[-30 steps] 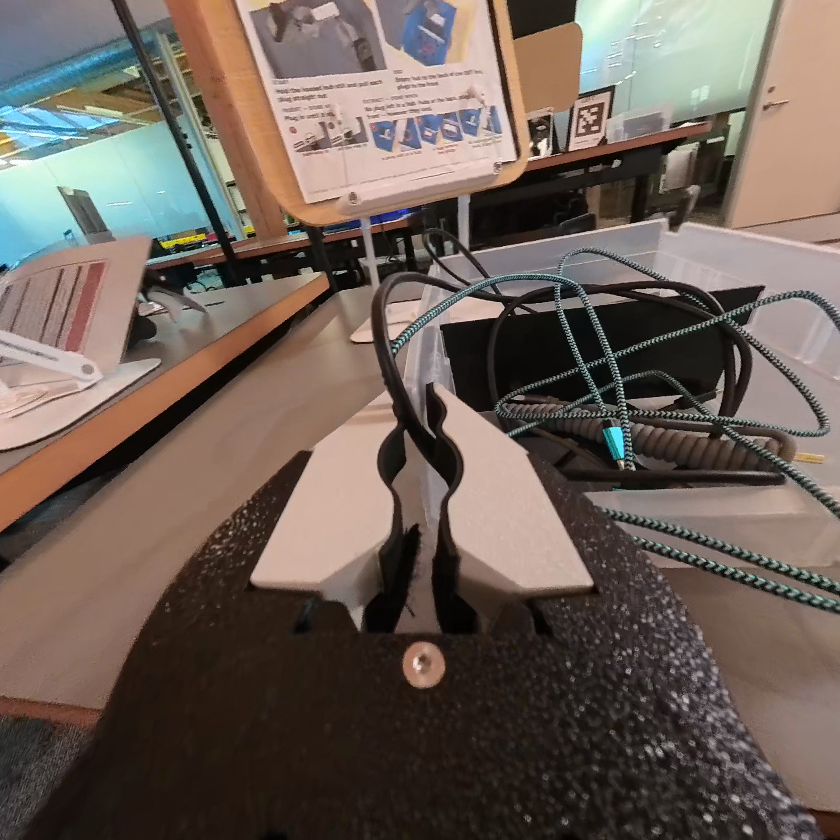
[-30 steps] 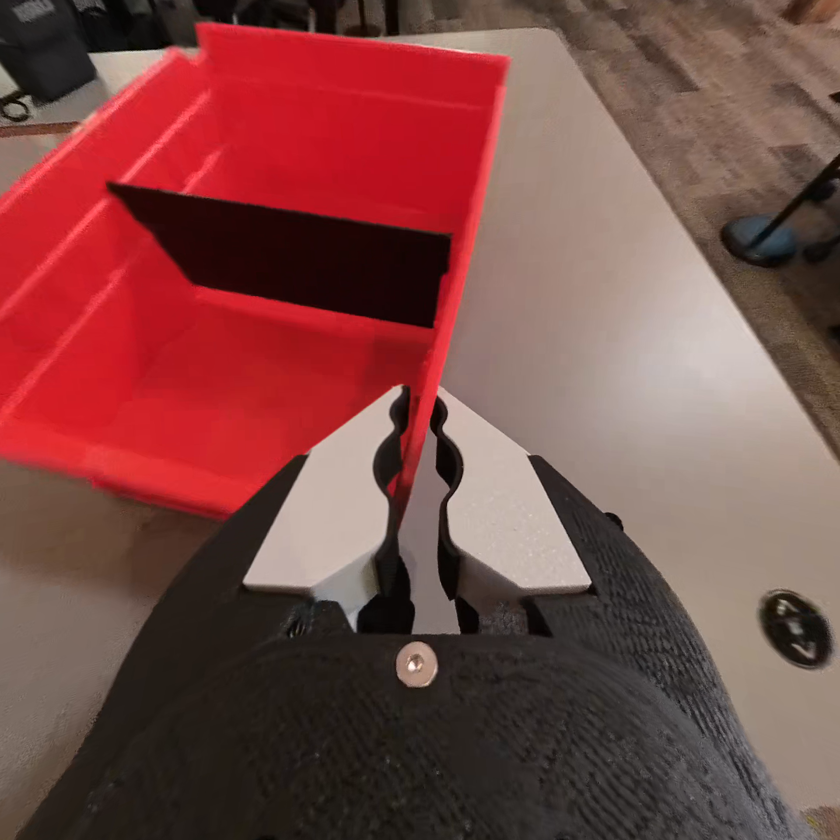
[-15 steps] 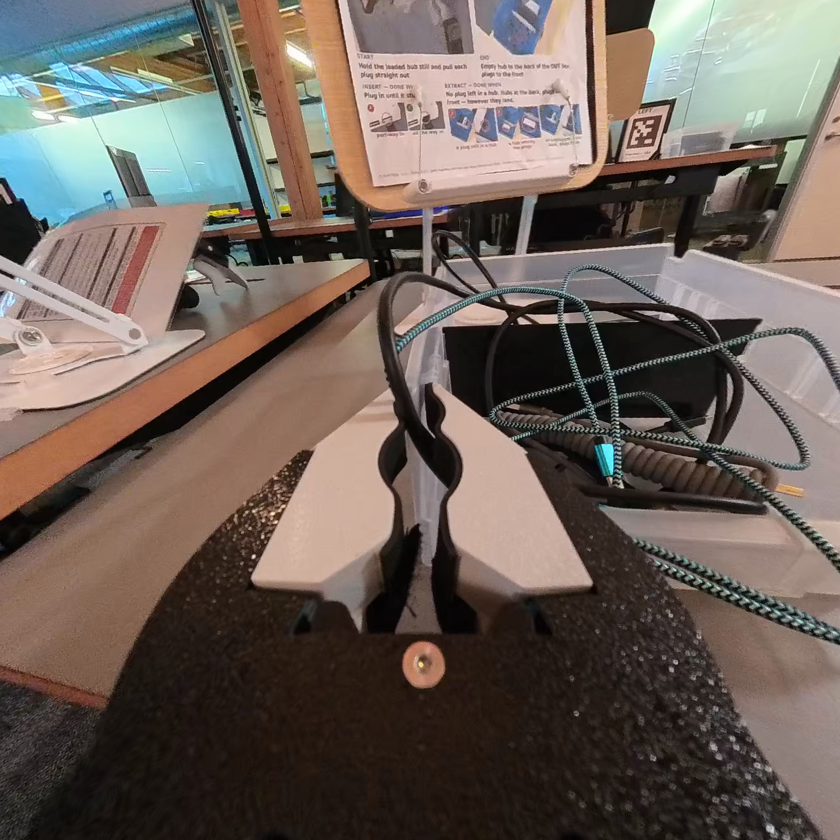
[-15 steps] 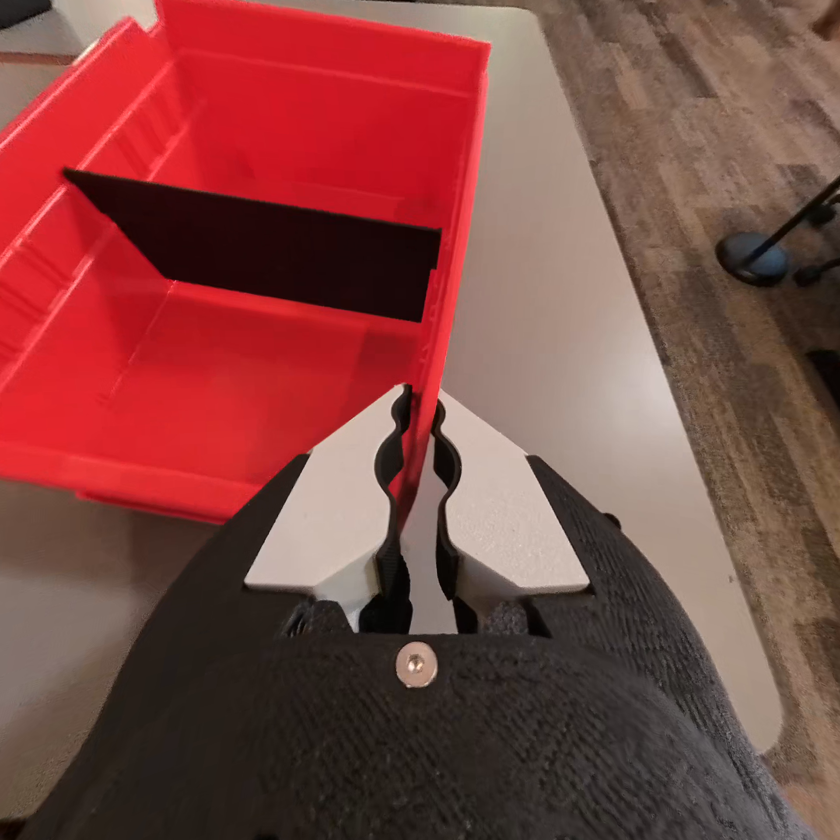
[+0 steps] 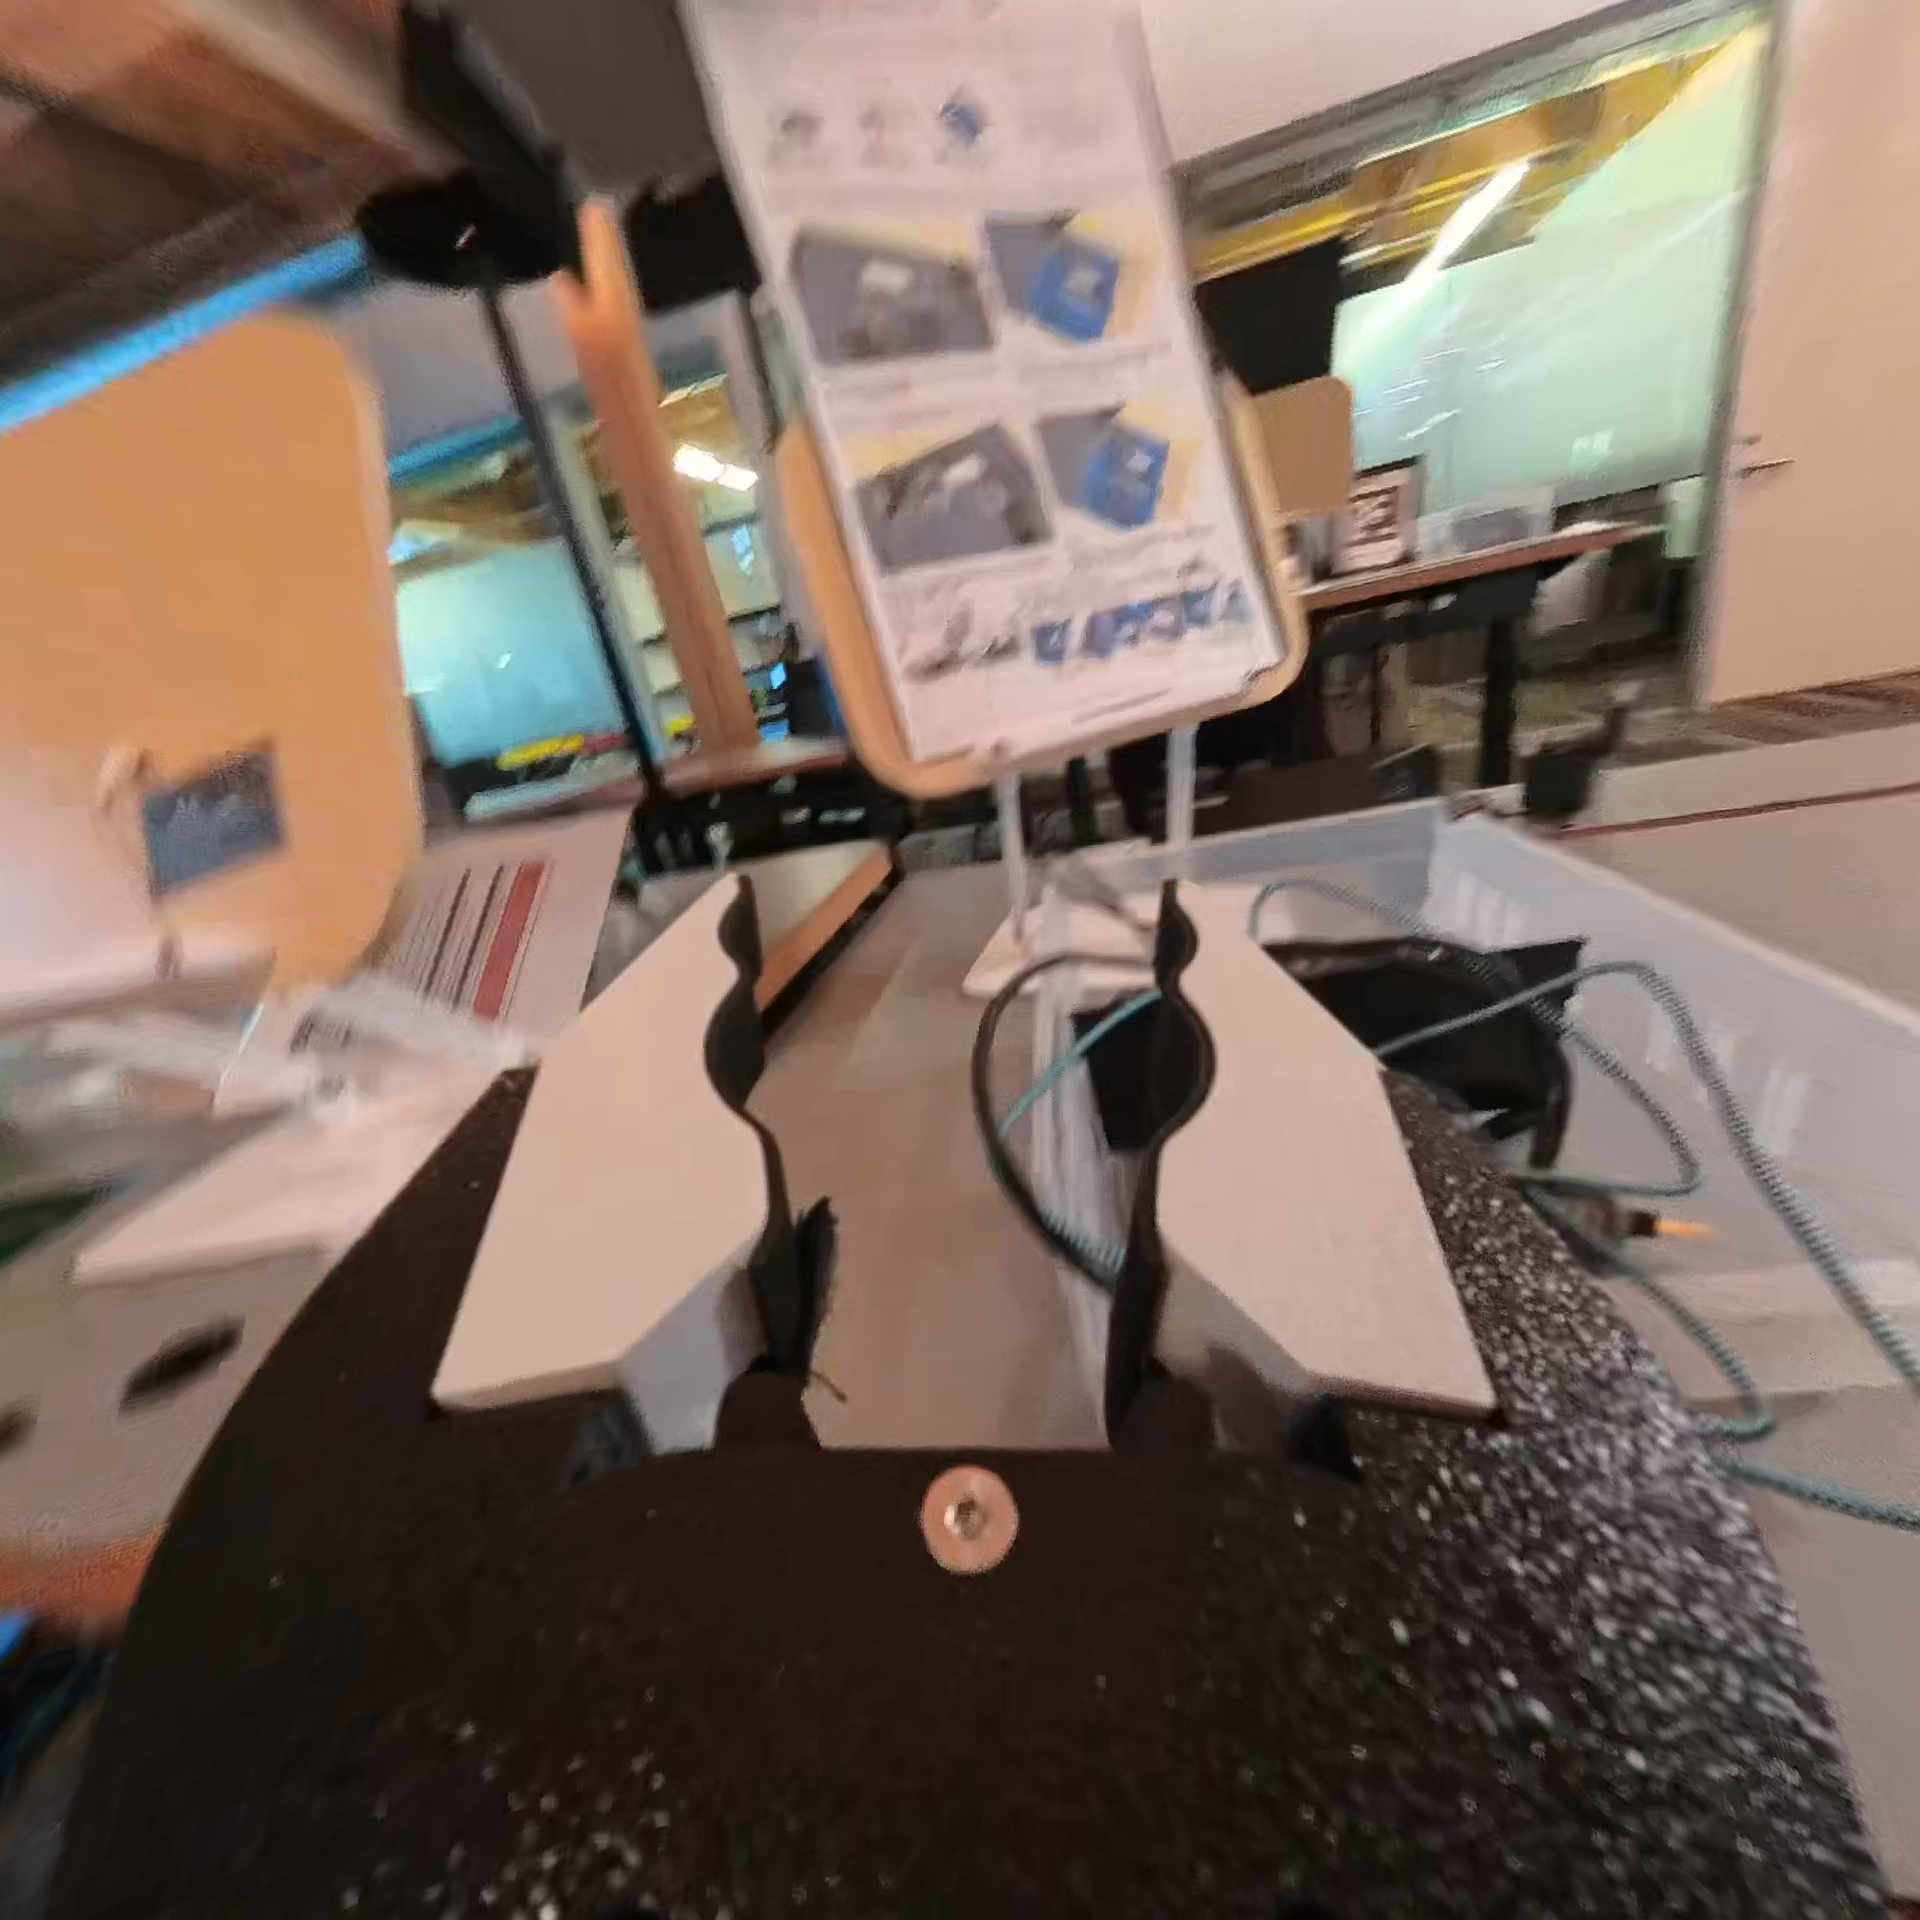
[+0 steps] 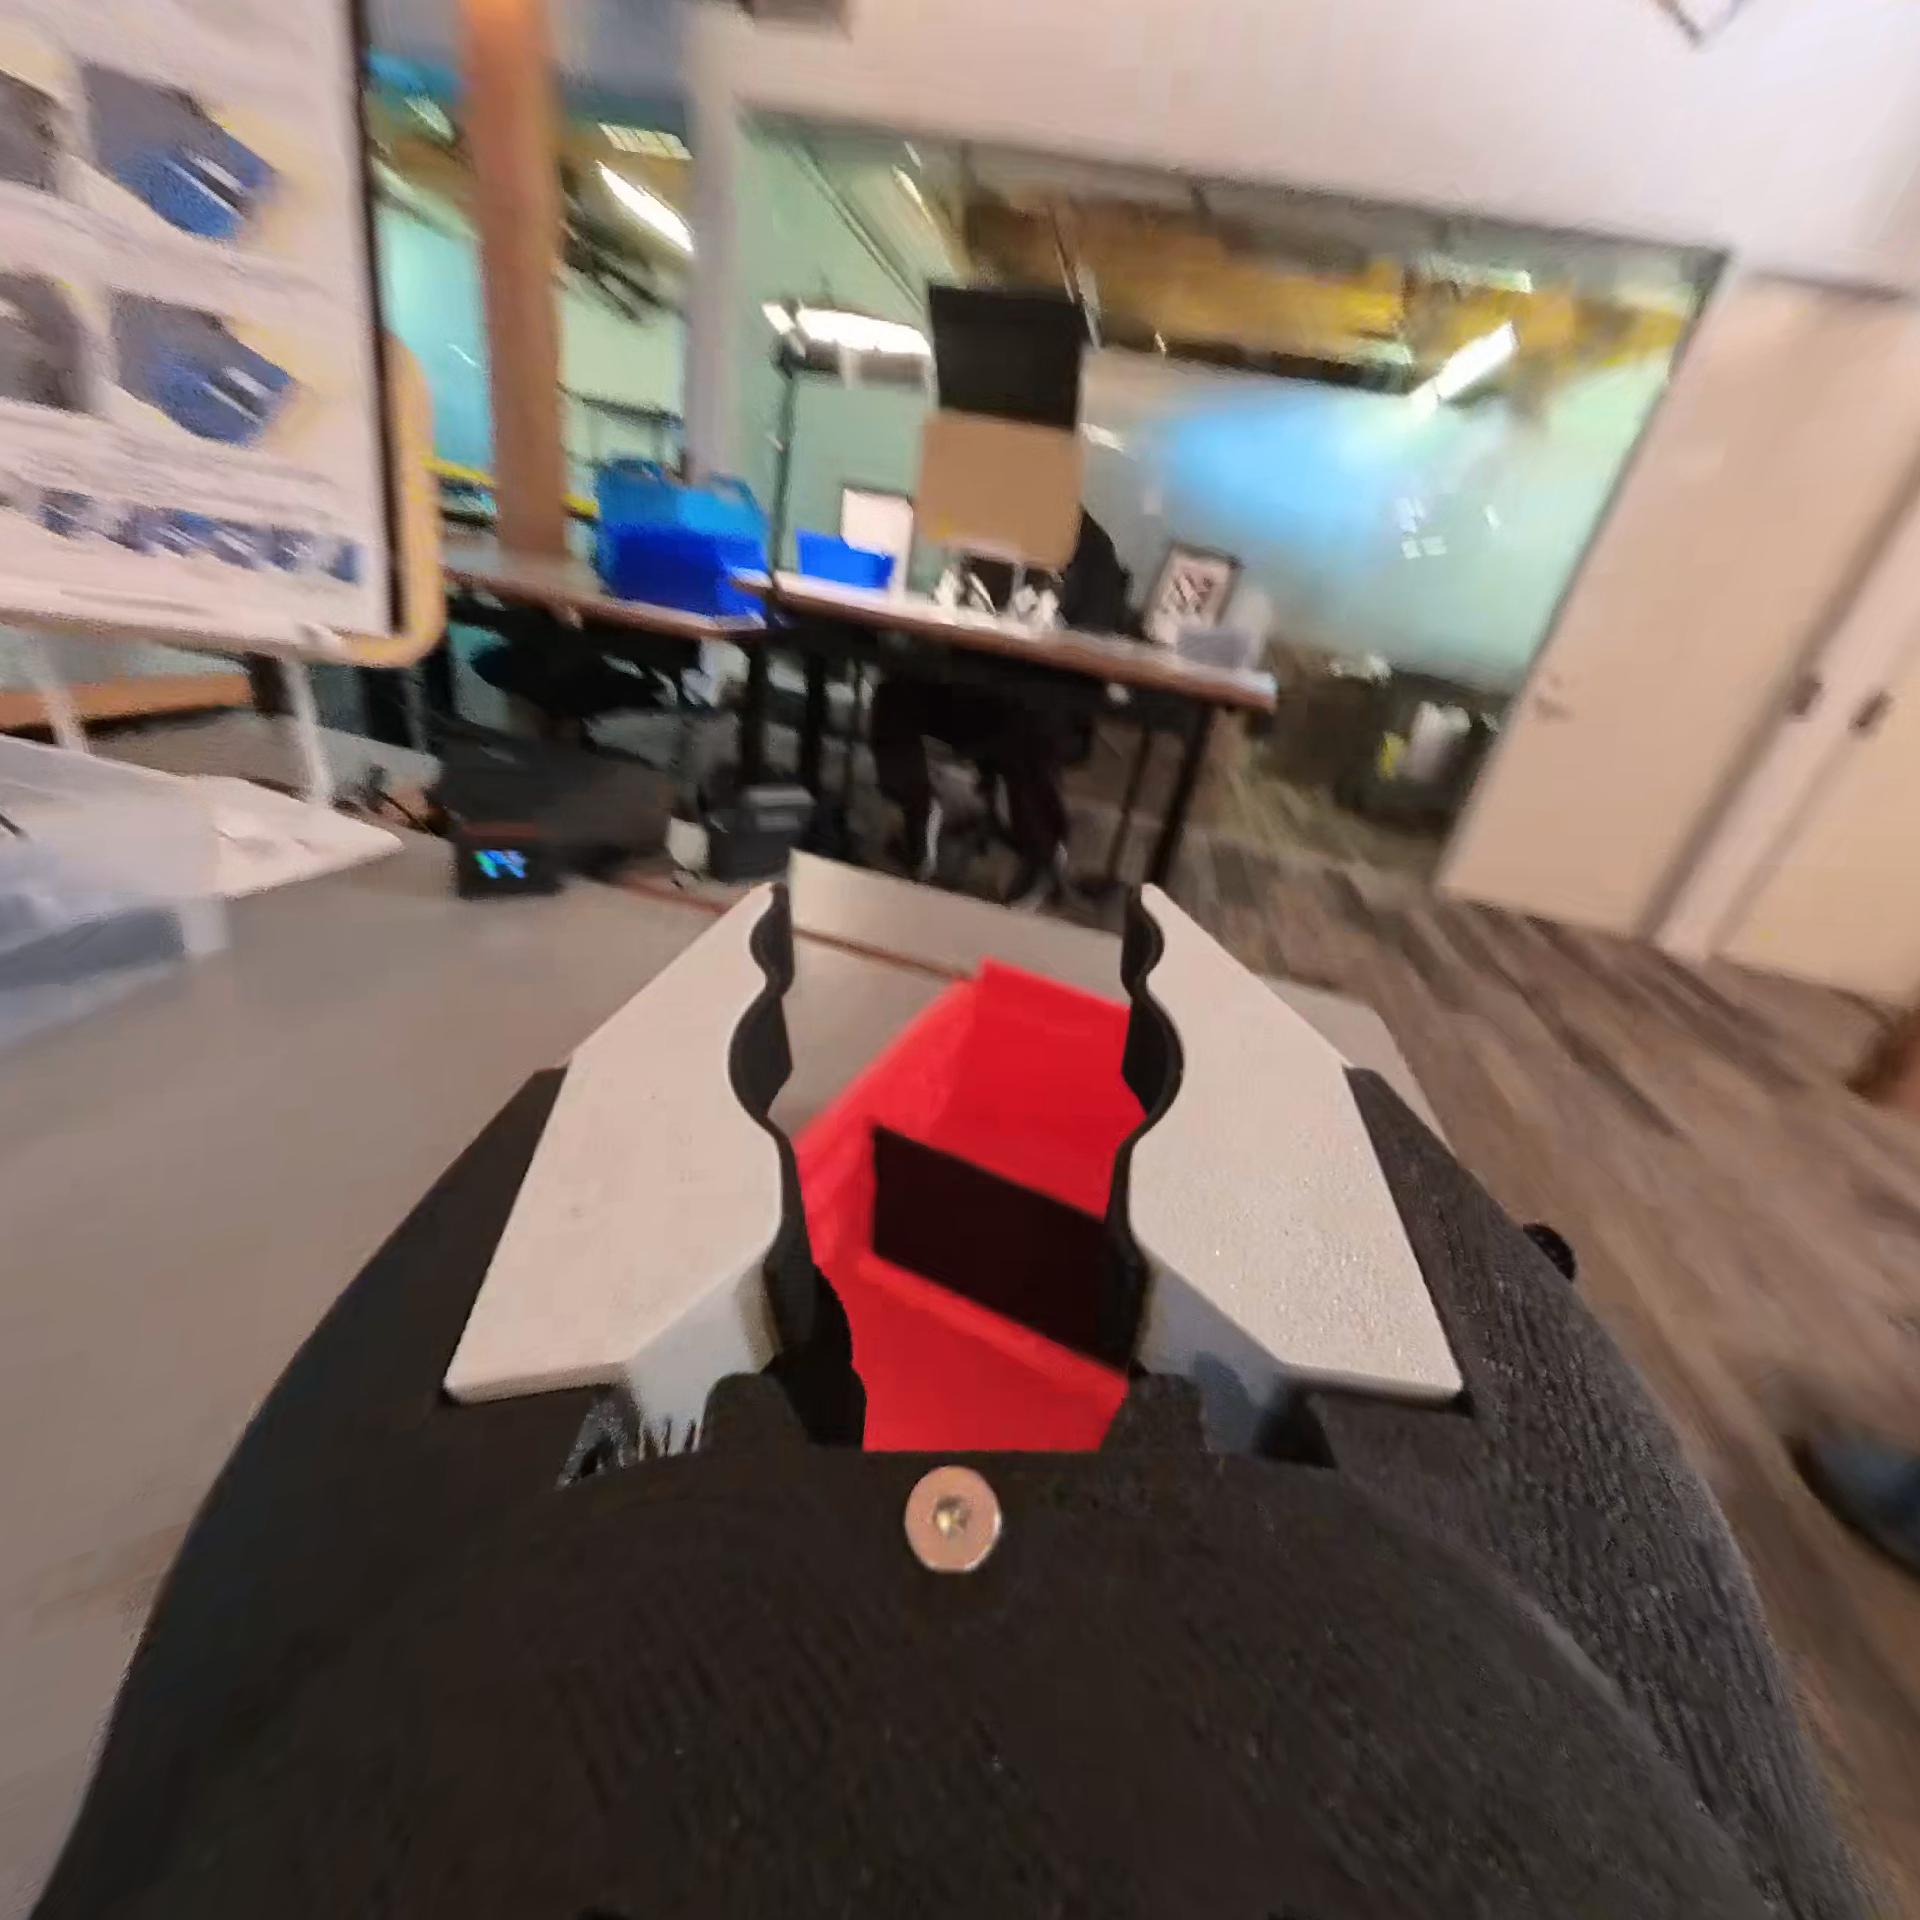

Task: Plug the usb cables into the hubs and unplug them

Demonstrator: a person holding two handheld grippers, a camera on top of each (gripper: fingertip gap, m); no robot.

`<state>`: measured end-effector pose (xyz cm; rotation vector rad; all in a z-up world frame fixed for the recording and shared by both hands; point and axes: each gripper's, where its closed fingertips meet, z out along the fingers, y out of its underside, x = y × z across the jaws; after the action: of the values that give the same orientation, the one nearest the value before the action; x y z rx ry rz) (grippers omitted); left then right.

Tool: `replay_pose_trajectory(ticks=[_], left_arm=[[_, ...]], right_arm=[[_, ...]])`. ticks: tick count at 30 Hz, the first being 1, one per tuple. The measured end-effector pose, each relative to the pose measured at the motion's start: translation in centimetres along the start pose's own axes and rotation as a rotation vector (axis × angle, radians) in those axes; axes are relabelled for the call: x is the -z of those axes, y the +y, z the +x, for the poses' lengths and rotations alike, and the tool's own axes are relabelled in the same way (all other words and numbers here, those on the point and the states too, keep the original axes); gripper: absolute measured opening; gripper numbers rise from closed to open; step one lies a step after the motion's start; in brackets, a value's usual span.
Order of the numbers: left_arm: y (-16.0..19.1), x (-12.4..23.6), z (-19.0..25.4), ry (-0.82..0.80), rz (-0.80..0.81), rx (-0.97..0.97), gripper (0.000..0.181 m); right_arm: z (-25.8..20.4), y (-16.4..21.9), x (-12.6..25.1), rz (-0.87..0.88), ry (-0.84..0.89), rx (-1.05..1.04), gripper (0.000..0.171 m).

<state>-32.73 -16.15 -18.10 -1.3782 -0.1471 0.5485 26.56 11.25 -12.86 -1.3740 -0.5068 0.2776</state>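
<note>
Office desks, glass partitions and a wood-plank floor fill the blurred background of both wrist views. On the grey desk (image 5: 914, 1049) the left gripper (image 5: 956, 904) hangs with its jaws spread wide apart and holding nothing. Just beyond its right finger stands a clear plastic bin (image 5: 1683, 997), whose near wall shows in the gap between the fingers. Inside the bin lie the usb cables: a black cable (image 5: 987, 1039) loops up over the bin's near wall, and a teal braided cable (image 5: 1683, 1049) arcs across the bin's interior and spills over its front edge onto the desk. A black divider (image 5: 1423, 987) crosses the bin from side to side. Behind the bin, near the desk's far edge, a white stand carries a wooden board with an instruction sheet (image 5: 1029, 395) of photos and print.

The right gripper (image 6: 956, 904) is likewise opened wide, with nothing between its fingers. Through the gap a red bin (image 6: 997, 1049) shows on the desk, toward the desk's far right corner, and a black divider panel (image 6: 987, 1236) splits it into a near and a far compartment; the parts of both that show look bare. A corner of the instruction sheet (image 6: 177, 312) shows at the upper left of this view. No hub can be made out in either view.
</note>
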Motion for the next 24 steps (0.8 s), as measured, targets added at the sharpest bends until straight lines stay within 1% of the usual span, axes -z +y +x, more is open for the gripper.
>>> replay_pose_trajectory(ticks=[2, 3, 4, 5, 7, 8, 9, 11, 13, 15, 17, 20, 21, 23, 24], left_arm=[[-3.5, -1.7, 2.1, 0.098, 0.053, -0.081, 0.068], [-4.9, -3.0, 3.3, 0.143, 0.067, -0.125, 0.069], [-5.9, -4.7, 4.4, 0.178, 0.053, -0.160, 0.075], [-6.4, -6.8, 5.2, 0.207, 0.015, -0.188, 0.075], [-5.9, -11.1, 7.9, 0.347, -0.099, -0.275, 0.075], [-5.1, -13.1, 9.2, 0.429, -0.165, -0.324, 0.074], [-3.7, -14.7, 10.9, 0.550, -0.251, -0.371, 0.069], [-0.4, -16.3, 14.0, 0.809, -0.439, -0.423, 0.068], [2.5, -17.4, 15.5, 0.967, -0.590, -0.503, 0.065], [5.5, -18.7, 15.4, 1.035, -0.716, -0.670, 0.064], [8.1, -19.8, 14.6, 1.068, -0.823, -0.857, 0.063], [10.9, -20.5, 13.6, 1.125, -0.941, -1.084, 0.062], [11.6, -20.5, 13.5, 1.152, -0.959, -1.137, 0.061], [12.8, -20.5, 13.4, 1.198, -0.979, -1.228, 0.060], [13.3, -20.3, 13.5, 1.233, -0.978, -1.260, 0.057]], right_arm=[[-4.2, -1.2, -3.4, 0.097, -0.077, -0.041, 0.061], [-7.1, -1.2, -5.3, 0.138, -0.165, -0.079, 0.061], [-10.0, -0.9, -7.3, 0.169, -0.262, -0.107, 0.061], [-12.3, -0.2, -9.3, 0.181, -0.326, -0.104, 0.061], [-14.3, 2.4, -13.5, 0.152, -0.324, -0.059, 0.061], [-14.8, 2.7, -15.1, 0.149, -0.302, -0.037, 0.061], [-15.5, 2.3, -15.9, 0.182, -0.299, -0.015, 0.061], [-17.3, 1.2, -16.3, 0.229, -0.319, -0.022, 0.060], [-19.5, 1.1, -16.4, 0.246, -0.337, 0.037, 0.060], [-21.2, 2.5, -16.9, 0.247, -0.364, 0.078, 0.060], [-22.0, 5.3, -17.9, 0.189, -0.395, 0.069, 0.061], [-19.2, 9.3, -19.6, 0.052, -0.302, 0.040, 0.061], [-17.6, 9.9, -19.8, 0.021, -0.252, 0.016, 0.061], [-15.8, 9.8, -19.2, 0.009, -0.216, -0.044, 0.061], [-14.7, 9.9, -18.9, -0.002, -0.174, -0.050, 0.061]])
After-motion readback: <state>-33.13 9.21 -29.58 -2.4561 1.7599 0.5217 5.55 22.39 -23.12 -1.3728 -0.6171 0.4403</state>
